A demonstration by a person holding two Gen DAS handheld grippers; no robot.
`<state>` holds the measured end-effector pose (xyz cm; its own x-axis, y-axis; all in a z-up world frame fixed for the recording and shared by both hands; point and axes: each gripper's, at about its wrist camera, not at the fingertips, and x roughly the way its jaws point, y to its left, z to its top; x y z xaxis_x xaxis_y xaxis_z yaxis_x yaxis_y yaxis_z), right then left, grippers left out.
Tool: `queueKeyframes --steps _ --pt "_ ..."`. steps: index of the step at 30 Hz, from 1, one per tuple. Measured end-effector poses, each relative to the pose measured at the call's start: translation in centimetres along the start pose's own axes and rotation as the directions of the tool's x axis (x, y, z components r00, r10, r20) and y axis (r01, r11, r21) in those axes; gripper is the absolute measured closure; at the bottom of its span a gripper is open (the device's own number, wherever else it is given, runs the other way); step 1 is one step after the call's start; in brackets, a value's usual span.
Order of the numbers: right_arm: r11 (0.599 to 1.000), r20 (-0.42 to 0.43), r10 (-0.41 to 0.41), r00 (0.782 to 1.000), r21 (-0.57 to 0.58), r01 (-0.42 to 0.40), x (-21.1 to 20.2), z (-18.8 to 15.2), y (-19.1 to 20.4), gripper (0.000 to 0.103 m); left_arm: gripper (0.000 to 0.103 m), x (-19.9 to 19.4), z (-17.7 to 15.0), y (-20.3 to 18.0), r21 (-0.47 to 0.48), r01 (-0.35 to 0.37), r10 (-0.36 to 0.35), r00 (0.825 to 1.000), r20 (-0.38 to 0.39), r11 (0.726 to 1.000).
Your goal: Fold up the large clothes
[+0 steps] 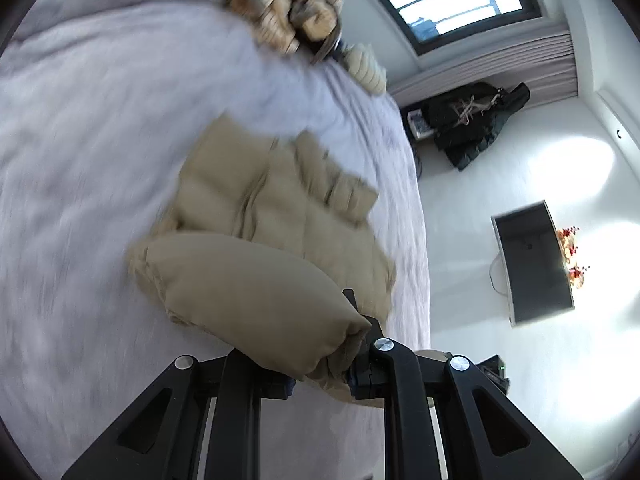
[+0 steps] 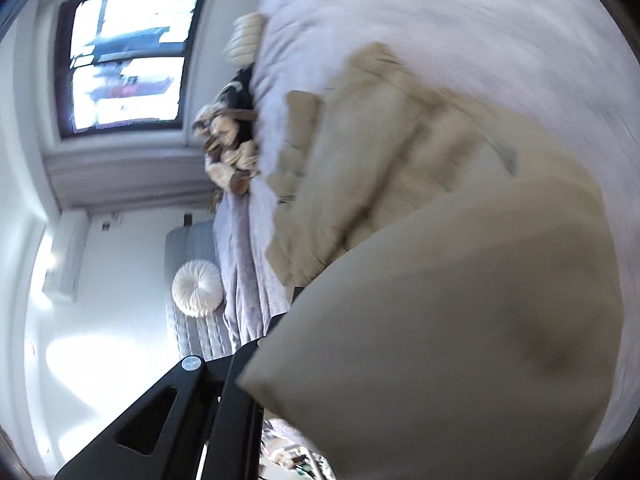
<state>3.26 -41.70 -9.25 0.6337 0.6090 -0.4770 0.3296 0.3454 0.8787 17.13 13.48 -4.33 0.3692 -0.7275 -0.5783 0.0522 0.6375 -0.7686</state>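
Left gripper (image 1: 344, 360): angled down, clamped on a near edge of the beige padded jacket (image 1: 272, 208).
Right gripper (image 2: 288, 320): angled down, clenched on another raised jacket edge.
Jacket: lies beyond, on the lilac bed (image 1: 100, 140).
Far: striped plush toys (image 1: 288, 4).

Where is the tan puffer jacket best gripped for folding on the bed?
At its hem corners, from the near bed edge. The left gripper is shut on one corner of the tan puffer jacket; the rest lies flat on the bed, so lifted corners can carry over.
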Motion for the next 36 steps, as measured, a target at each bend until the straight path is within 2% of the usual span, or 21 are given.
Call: queueKeyframes --steps 6,11,19,24,26,27,28,30,33,35,36 --pt "0.996 -0.064 -0.031 0.997 -0.09 0.025 3.7 8.5 4.0 0.093 0.083 4.8 6.6 -2.7 0.025 -0.085 0.083 0.995 0.062 0.996" --pt "0.991 -0.109 -0.12 0.987 -0.065 0.113 9.6 15.0 3.4 0.093 0.083 10.8 10.6 -0.6 0.004 -0.181 0.181 0.983 0.043 0.983" --pt "0.981 -0.109 -0.192 0.975 -0.031 0.19 16.2 18.7 -0.8 0.093 0.083 18.5 13.3 3.7 0.043 -0.272 0.273 0.962 -0.02 0.961" --pt "0.981 -0.1 -0.194 0.976 -0.02 0.192 18.0 19.2 -2.6 0.089 0.081 20.8 14.0 4.0 0.107 -0.32 0.326 0.944 -0.041 0.941" --pt "0.978 -0.092 -0.204 0.975 -0.052 0.2 18.1 19.1 -2.4 0.089 0.075 20.5 14.0 3.6 0.144 -0.327 0.336 0.941 -0.041 0.934" --pt "0.977 -0.09 -0.207 0.974 -0.062 0.202 18.0 19.1 -2.3 0.089 0.064 20.1 14.0 3.4 0.152 -0.327 0.335 0.942 -0.033 0.933" --pt "0.977 -0.087 -0.208 0.974 -0.069 0.202 17.8 19.0 -2.2 0.086 0.039 19.5 14.0 3.2 0.159 -0.33 0.337 0.941 -0.016 0.93" --pt "0.975 -0.08 -0.213 0.974 -0.077 0.207 17.7 19.0 -1.7 0.081 0.01 17.9 14.0 2.6 0.168 -0.37 0.369 0.929 0.039 0.914" --pt "0.973 -0.067 -0.219 0.973 -0.087 0.213 17.3 19.0 -0.7 0.069 0.009 15.6 14.3 1.8 0.189 -0.38 0.37 0.925 0.084 0.906" --pt "0.97 -0.054 -0.221 0.974 -0.115 0.214 16.5 18.9 0.5 0.051 0.009 14.0 14.5 1.1 0.198 -0.371 0.354 0.928 0.116 0.907" --pt "0.967 -0.039 -0.222 0.974 -0.14 0.215 16.0 18.8 1.3 0.045 0.009 13.6 14.5 0.8 0.207 -0.37 0.35 0.928 0.126 0.906"
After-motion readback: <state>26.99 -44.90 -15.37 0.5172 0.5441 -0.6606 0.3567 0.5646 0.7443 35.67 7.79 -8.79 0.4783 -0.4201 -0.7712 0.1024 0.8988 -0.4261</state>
